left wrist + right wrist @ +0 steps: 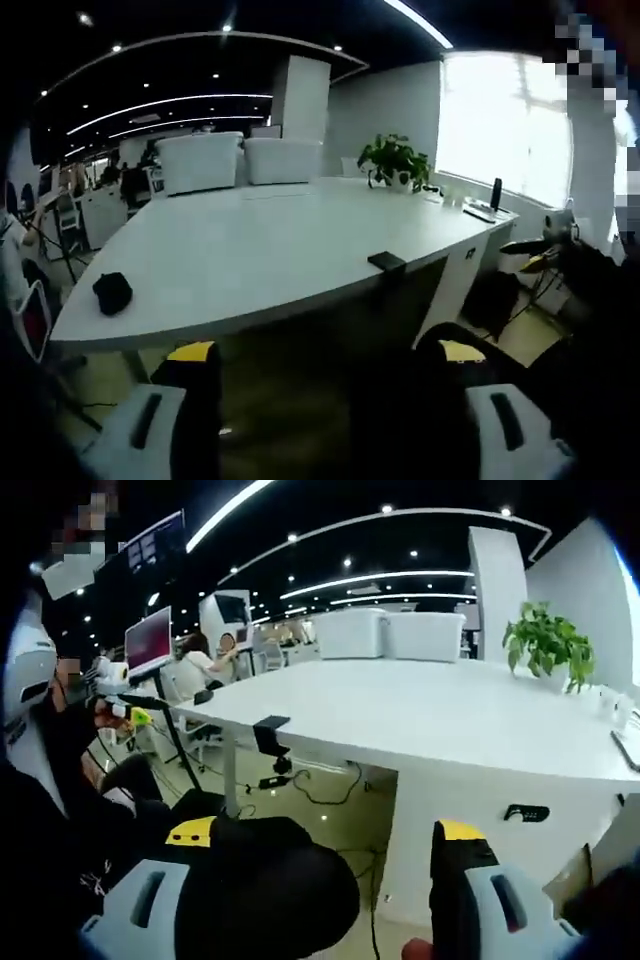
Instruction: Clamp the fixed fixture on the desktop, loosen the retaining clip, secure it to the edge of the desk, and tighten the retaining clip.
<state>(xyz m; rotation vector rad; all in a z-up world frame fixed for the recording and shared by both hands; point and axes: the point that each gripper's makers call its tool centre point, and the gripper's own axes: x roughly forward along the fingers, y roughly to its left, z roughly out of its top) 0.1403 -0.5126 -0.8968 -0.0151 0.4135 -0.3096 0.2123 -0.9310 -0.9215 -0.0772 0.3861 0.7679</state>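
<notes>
The black fixture (387, 262) sits on the near edge of the white desk (260, 250), far ahead of my left gripper (325, 352). That gripper is open, its yellow-tipped jaws wide apart over the floor with nothing between them. In the right gripper view the fixture (271, 728) grips the edge of the desk (440, 710), and its screw part hangs below the top. My right gripper (325, 832) is open too and well short of the fixture. A person's dark knee (265, 885) bulges in front of its left jaw.
A small black object (112, 292) lies near the desk's left corner. A potted plant (395, 160) and a standing black device (495, 193) are at the far right. White chair backs (240, 160) line the far side. Cables (330, 780) lie under the desk. People sit by monitors (148, 640).
</notes>
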